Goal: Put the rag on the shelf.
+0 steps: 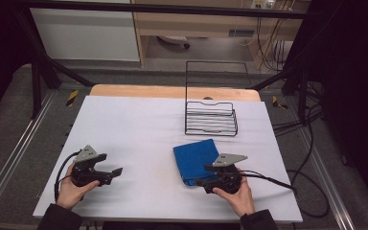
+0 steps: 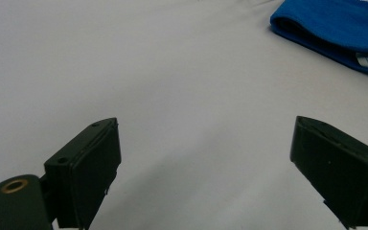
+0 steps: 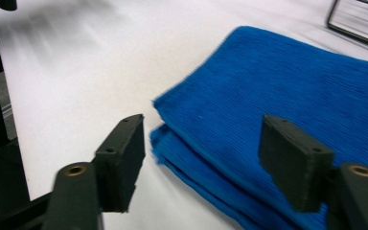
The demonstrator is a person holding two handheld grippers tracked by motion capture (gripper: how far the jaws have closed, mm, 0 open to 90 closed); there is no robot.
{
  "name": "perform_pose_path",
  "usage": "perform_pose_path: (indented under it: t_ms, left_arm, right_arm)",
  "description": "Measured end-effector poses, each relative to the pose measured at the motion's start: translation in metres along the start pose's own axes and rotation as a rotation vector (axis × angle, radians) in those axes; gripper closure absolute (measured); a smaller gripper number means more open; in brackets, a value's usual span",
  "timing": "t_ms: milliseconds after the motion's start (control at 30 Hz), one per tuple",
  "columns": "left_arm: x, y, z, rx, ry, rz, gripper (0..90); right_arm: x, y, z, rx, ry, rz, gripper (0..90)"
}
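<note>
Towel (image 3: 287, 91), folded, sits corner-first between the right gripper's (image 3: 201, 158) parted jaws; push deeper to catch all layers before squeezing. Left gripper (image 2: 206, 167) hangs open, idle.

A lab: black frame (image 1: 43, 67), loose cables (image 1: 273, 52), white-covered table (image 1: 134, 124).

The left gripper (image 1: 116, 171) rests low in the left hand (image 1: 72, 190), jaws wide apart. The right gripper (image 1: 199, 182) points left, jaws partly apart.
</note>
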State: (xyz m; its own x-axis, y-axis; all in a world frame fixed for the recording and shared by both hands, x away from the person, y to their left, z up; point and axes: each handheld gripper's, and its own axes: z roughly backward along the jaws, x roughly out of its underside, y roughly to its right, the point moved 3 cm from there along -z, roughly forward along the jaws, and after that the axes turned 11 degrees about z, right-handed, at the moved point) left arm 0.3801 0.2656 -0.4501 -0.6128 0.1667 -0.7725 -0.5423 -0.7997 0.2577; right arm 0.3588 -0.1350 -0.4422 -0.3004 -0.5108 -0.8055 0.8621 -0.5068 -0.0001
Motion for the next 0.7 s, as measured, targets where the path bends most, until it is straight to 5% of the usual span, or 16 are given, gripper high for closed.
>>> perform_pose_path:
  t_ms: [200,433,700]
  left_arm:
    - [0.000,0.000,0.001,-0.001,0.003,0.001,10.8]
    - [-0.001,-0.001,0.000,-0.001,0.001,0.002,11.3]
    - [-0.001,-0.001,0.000,-0.003,0.001,0.007,11.6]
  right_arm:
    - [-0.004,-0.013,-0.022,-0.018,-0.055,0.007,43.5]
    - [-0.002,-0.017,-0.046,0.014,-0.132,0.054,47.4]
    - [0.001,-0.020,-0.044,0.052,-0.147,0.106,67.1]
